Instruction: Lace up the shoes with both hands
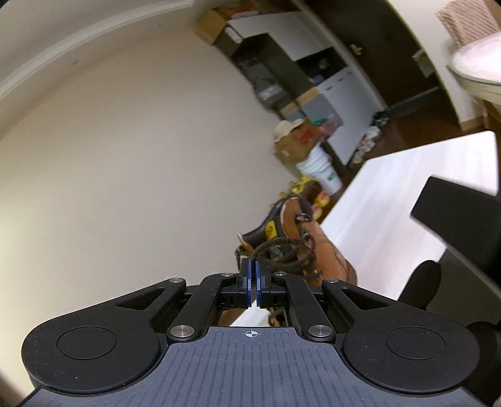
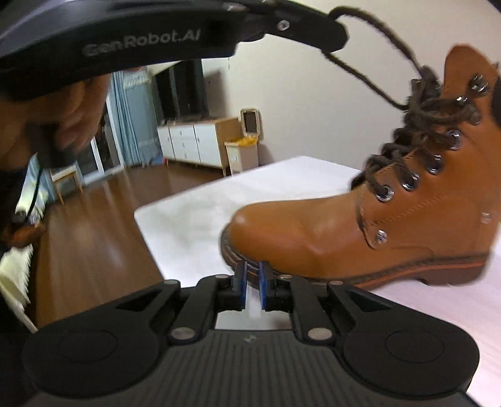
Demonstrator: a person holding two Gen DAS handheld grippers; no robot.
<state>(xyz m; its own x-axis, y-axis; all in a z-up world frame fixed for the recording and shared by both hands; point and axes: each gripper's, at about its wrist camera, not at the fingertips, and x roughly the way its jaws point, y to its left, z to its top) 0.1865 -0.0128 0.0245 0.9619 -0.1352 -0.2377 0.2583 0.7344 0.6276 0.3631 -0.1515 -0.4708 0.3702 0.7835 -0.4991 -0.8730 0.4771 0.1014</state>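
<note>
A tan leather boot with dark brown laces stands on a white table. In the left wrist view the boot shows from above. My left gripper is shut on a loop of the dark lace and holds it up above the boot; it also shows at the top of the right wrist view, with the lace stretched taut to it. My right gripper is slightly open and empty, low at the boot's toe.
A white cabinet and a small bin stand on the far wood floor. Cardboard boxes and a white bucket sit by the wall. The person's hand is at upper left.
</note>
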